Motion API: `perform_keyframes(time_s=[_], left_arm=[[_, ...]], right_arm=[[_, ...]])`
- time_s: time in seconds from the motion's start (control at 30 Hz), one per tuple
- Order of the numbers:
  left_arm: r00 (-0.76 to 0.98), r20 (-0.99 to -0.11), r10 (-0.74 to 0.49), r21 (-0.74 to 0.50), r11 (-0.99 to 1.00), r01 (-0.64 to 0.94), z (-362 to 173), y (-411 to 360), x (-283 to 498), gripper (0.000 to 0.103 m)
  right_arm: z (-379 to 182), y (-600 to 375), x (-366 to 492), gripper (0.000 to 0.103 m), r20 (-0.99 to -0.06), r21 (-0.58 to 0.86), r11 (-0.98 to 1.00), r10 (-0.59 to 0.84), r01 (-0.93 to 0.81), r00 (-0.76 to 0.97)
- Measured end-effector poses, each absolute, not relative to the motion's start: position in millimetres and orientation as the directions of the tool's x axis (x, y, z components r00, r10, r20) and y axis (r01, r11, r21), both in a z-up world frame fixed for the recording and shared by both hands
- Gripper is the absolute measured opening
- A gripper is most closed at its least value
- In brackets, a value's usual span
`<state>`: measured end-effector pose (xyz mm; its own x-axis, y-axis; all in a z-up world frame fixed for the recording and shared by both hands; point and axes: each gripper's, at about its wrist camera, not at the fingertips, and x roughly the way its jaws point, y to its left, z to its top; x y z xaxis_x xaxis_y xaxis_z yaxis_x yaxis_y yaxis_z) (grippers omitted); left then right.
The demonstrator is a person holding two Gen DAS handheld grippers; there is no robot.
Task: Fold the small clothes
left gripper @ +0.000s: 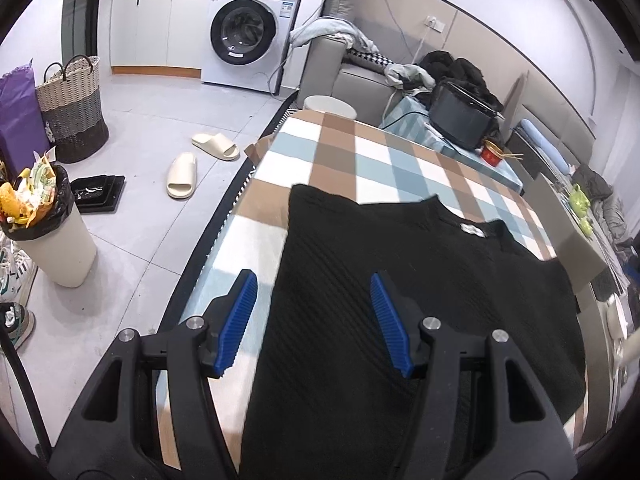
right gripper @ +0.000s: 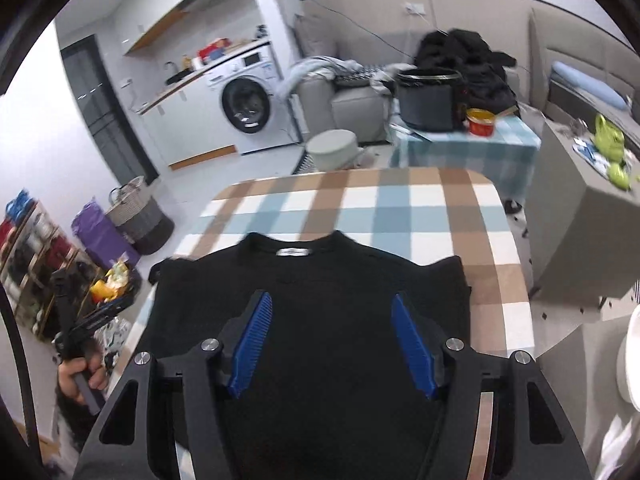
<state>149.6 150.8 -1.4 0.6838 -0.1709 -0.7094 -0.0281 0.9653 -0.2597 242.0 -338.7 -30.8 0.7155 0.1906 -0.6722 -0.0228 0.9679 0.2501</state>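
A small black knit top [left gripper: 400,312] lies flat on the checked table cover [left gripper: 360,152], collar with a white label [left gripper: 474,229] toward the far side. My left gripper [left gripper: 314,284] is open above the garment's left edge, holding nothing. In the right wrist view the same top [right gripper: 320,280] lies spread with its label [right gripper: 293,252] at the far collar. My right gripper [right gripper: 332,306] is open above the middle of the top, empty. The left gripper [right gripper: 76,332] shows in a hand at the far left of that view.
A full waste bin [left gripper: 52,232], slippers [left gripper: 182,174] and a woven basket [left gripper: 72,108] are on the floor to the left. A side table with a black cooker [right gripper: 430,98] and red bowl [right gripper: 480,120] stands beyond the table. A cardboard box [right gripper: 580,232] sits at the right.
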Motion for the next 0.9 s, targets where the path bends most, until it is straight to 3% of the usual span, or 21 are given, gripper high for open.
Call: perform_keyframes(time_s=[0.53,0.6,0.7,0.73,0.77,0.8,0.9], left_arm=[[0.601,-0.789,-0.124,-0.2,0.978,-0.061,-68,131,264,0.056],[0.61,-0.781,-0.132,-0.204,0.978,-0.048,-70,127,268,0.05],[0.629,-0.763,-0.149,-0.219,0.975,-0.034,-70,124,274,0.026],[0.636,-0.758,-0.147,-0.218,0.975,-0.035,-69,125,273,0.021],[0.642,-0.753,-0.143,-0.216,0.976,-0.035,-69,125,274,0.008],[0.648,-0.749,-0.139,-0.212,0.977,-0.037,-69,125,274,0.004],[0.68,-0.718,-0.148,-0.228,0.973,-0.028,-63,127,268,0.001]], right_arm=[[-147,-422,329,0.064,-0.774,0.255,0.938,0.054,0.233,0.631],[-158,-428,336,0.063,-0.783,0.262,0.935,0.06,0.241,0.62],[-167,-429,345,0.05,-0.783,0.252,0.944,0.069,0.214,0.618],[-167,-429,345,0.034,-0.782,0.24,0.946,0.056,0.217,0.62],[-167,-429,346,0.025,-0.777,0.224,0.952,0.043,0.211,0.628],[-164,-429,344,0.014,-0.771,0.215,0.955,0.037,0.205,0.636],[-152,-425,331,0.009,-0.709,0.229,0.962,0.06,0.149,0.703]])
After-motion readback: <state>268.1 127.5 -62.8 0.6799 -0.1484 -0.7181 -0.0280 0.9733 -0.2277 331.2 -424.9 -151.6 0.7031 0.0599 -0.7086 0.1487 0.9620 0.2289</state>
